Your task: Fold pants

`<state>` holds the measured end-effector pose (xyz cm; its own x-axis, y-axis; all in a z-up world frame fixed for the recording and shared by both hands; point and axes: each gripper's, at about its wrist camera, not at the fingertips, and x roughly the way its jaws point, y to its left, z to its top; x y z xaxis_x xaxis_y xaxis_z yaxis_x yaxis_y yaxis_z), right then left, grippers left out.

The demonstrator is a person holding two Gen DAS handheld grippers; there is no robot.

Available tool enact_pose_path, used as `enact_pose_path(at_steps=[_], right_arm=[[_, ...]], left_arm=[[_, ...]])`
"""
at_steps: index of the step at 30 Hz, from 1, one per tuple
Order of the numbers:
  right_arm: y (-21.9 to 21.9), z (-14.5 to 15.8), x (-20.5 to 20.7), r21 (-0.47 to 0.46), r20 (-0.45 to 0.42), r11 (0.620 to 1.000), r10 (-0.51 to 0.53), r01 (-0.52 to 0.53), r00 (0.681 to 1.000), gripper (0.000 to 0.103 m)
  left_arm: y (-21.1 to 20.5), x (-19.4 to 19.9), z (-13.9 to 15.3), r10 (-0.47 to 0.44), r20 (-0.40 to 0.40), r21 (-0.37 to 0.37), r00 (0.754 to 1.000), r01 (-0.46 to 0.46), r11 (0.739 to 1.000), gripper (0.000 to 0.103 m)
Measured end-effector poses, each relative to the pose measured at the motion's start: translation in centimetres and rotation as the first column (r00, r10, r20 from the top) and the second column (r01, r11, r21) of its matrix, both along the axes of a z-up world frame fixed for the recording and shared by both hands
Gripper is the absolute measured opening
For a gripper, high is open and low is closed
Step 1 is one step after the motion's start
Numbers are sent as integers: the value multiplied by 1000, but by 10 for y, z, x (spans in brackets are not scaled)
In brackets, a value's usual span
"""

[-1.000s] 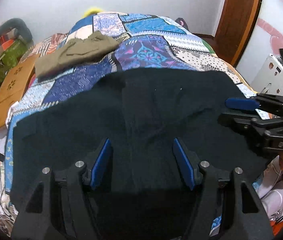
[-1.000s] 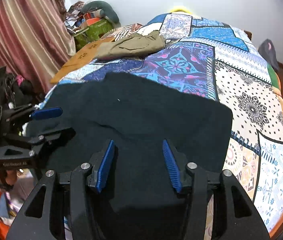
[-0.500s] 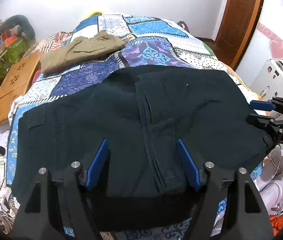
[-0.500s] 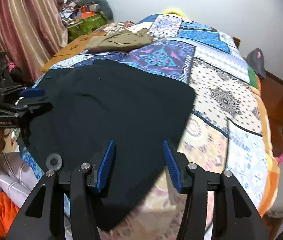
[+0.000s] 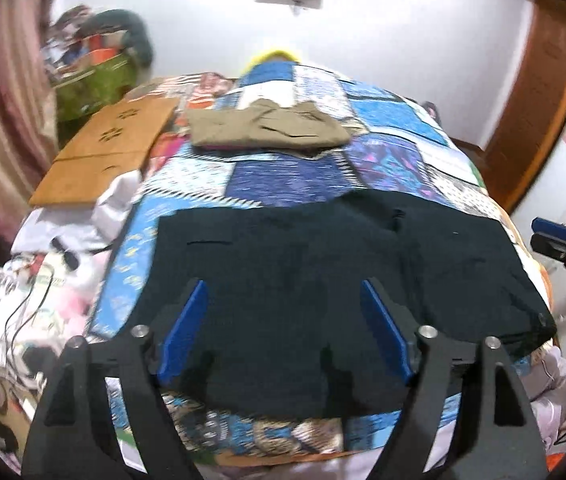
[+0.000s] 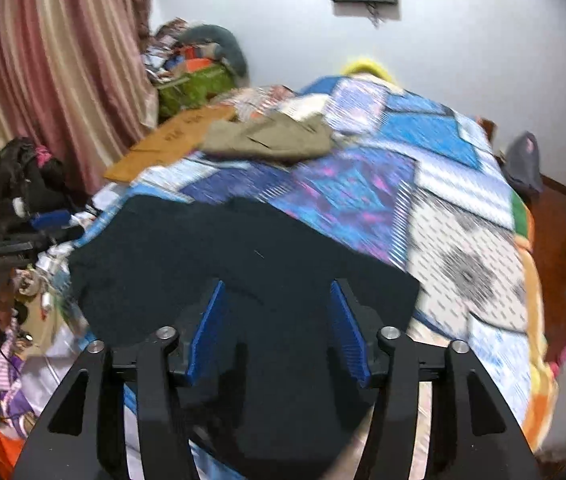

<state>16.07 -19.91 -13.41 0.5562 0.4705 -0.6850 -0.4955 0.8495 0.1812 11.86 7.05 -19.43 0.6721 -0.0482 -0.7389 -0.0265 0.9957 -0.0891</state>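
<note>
pants (image 5: 323, 280) lying flat across near end of bed (image 5: 283, 184), edge overhanging | left hand-held gripper (image 5: 283, 332) opening, nothing between pads | right hand-held gripper (image 6: 279, 332) opening, empty above cloth | risk: overhanging edge sliding off bed; a shallow regrasp taking one layer, skewing the fold

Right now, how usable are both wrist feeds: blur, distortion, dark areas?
Left wrist: motion blur smears the quilt; the dark pants show almost no fold detail. Right wrist: heavier smear across the quilt, the pants near featureless. Both: strong fisheye bending, black corner vignette.
</note>
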Motion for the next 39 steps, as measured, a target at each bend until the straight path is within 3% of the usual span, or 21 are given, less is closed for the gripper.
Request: enact_pose_path(at_steps=[3,11,16,19,29,39], right_arm=[[29,0,5,-10,14,998,55,-54,998,55],[89,-22,0,-77,-31,977,196,-197,980,55],[98,-43,-1,-121,-81,969,205,-214,975,55],[99,-49,-2,-145,-84,967,201,-211,976,55],[98,-54,-2,-129,-105,967,209,-222,972,56],[95,-56,-2,-97,-121,970,211,-223,970,56]], left_arm=[[18,-8,-9,51,-19,-22,999,-52,998,83],[51,-35,-53,125,-131,-186,983,-148,971,83],[62,-44,-85,130,-212,-369,969,-203,907,83],[60,-46,-95,133,-225,-430,965,-220,875,83],[62,-26,-99,112,-245,-480,963,-221,849,83],[61,16,-99,163,-269,-321,949,-248,914,80]])
